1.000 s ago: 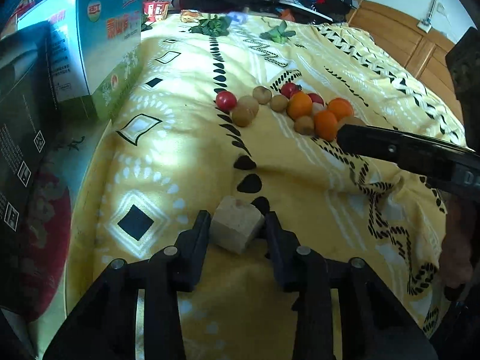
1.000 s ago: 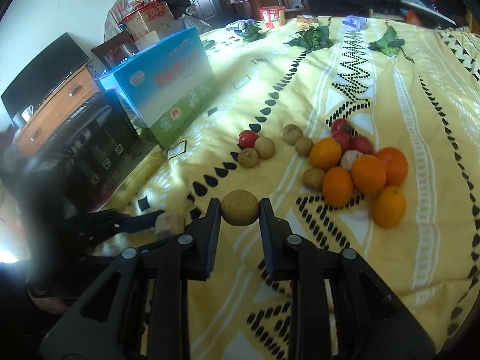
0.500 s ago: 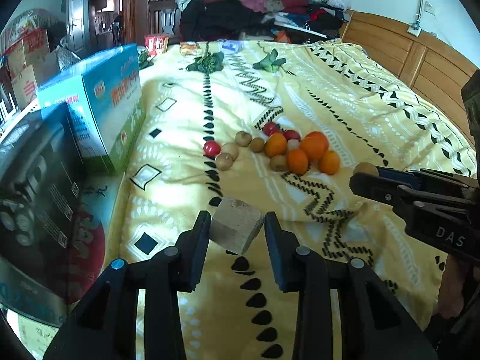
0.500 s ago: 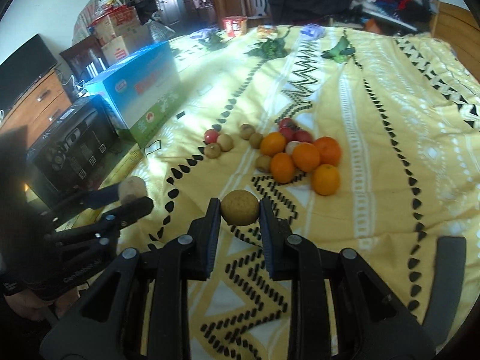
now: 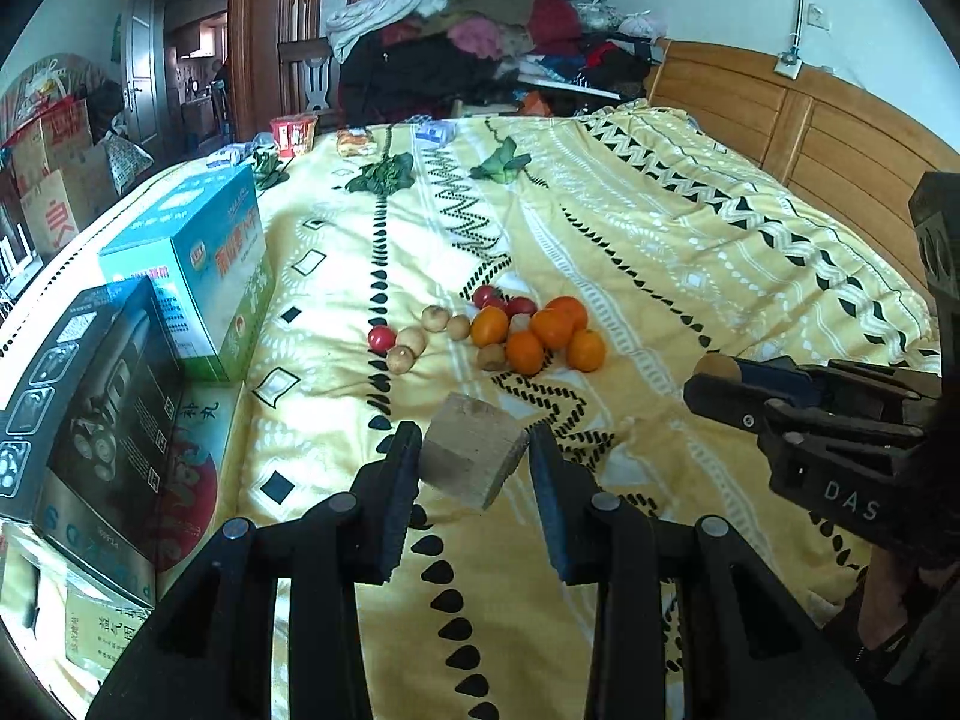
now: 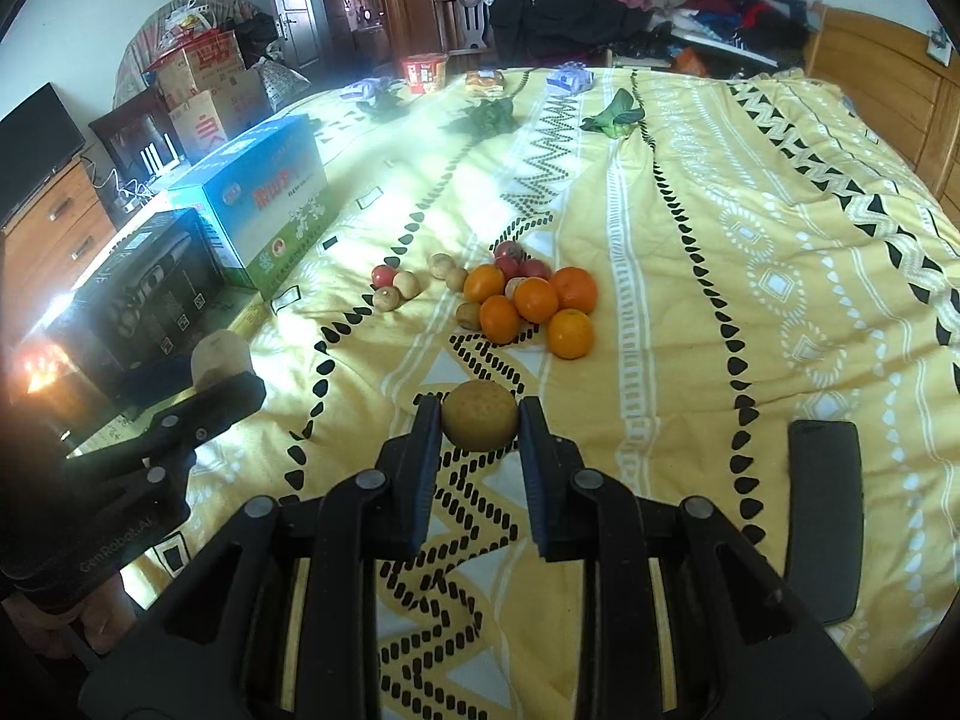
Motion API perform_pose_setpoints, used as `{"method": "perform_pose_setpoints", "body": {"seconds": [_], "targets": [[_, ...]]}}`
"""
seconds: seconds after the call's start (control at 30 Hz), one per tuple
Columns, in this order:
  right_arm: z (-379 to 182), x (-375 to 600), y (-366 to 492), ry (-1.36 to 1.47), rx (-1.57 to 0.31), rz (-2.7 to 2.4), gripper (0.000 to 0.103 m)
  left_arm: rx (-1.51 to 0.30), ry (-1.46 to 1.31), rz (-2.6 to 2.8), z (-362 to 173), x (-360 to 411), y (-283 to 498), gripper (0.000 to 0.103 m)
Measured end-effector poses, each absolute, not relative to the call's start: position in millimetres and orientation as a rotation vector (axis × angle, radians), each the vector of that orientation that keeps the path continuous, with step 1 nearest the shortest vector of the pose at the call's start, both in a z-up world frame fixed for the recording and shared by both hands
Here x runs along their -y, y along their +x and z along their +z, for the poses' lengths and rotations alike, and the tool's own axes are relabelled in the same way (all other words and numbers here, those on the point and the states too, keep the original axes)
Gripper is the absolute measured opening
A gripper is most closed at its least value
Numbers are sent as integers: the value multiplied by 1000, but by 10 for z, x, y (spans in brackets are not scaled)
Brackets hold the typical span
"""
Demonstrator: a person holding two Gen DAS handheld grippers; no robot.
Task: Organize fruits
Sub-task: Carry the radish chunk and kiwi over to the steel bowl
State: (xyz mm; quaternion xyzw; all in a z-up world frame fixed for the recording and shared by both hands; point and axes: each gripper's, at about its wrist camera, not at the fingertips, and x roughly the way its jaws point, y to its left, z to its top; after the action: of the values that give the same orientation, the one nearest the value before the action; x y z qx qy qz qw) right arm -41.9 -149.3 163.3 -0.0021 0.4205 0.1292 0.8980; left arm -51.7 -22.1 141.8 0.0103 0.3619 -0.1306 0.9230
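Observation:
My left gripper (image 5: 474,459) is shut on a tan, blocky chunk (image 5: 471,456), held above the yellow patterned bedspread (image 5: 660,252). A round brownish-yellow fruit (image 6: 480,415) sits clamped in my right gripper (image 6: 480,420), also lifted off the bed. Further up the bed lies a cluster of several oranges (image 6: 534,300), red fruits (image 6: 510,255) and small tan fruits (image 6: 396,291). The right gripper (image 5: 714,381) shows at the right edge of the left wrist view, and the left gripper (image 6: 225,369) at the left of the right wrist view.
A blue-green carton (image 5: 204,264) and a black appliance box (image 5: 90,396) stand along the bed's left side. Leafy greens (image 5: 384,174) and snack packets (image 5: 354,141) lie at the far end. A dark phone (image 6: 822,516) rests on the bedspread at right. Clothes are piled behind; a wooden headboard (image 5: 810,120) runs right.
Both grippers have risen away from the bedspread with their loads still held, so the fruit cluster now looks smaller and further off. More of the room shows.

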Motion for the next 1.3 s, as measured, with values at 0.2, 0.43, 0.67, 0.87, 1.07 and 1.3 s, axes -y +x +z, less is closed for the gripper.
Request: {"method": "perform_pose_setpoints", "body": {"seconds": [0.2,0.43,0.67,0.87,1.07,1.3], "targets": [[1743,1469,-525,-19,-852,255,26,-716,7,-261,1561,175,-629,37],[1800,1395,-639,-13,-858,257,26,-707,-22,-244,1610,66,-751,37],[1770,1271,-820,-11,-886,267,26,-709,-57,-235,1602,-74,-880,37],[1779,1115,-957,-30,-901,284,26,-701,-89,-219,1606,-208,-953,37],[1778,1000,-1063,-53,-909,284,26,-695,-113,-197,1603,-354,-1011,37],[1786,836,-1132,-96,-914,295,26,-688,-155,-170,1586,-549,-1046,37]]}}
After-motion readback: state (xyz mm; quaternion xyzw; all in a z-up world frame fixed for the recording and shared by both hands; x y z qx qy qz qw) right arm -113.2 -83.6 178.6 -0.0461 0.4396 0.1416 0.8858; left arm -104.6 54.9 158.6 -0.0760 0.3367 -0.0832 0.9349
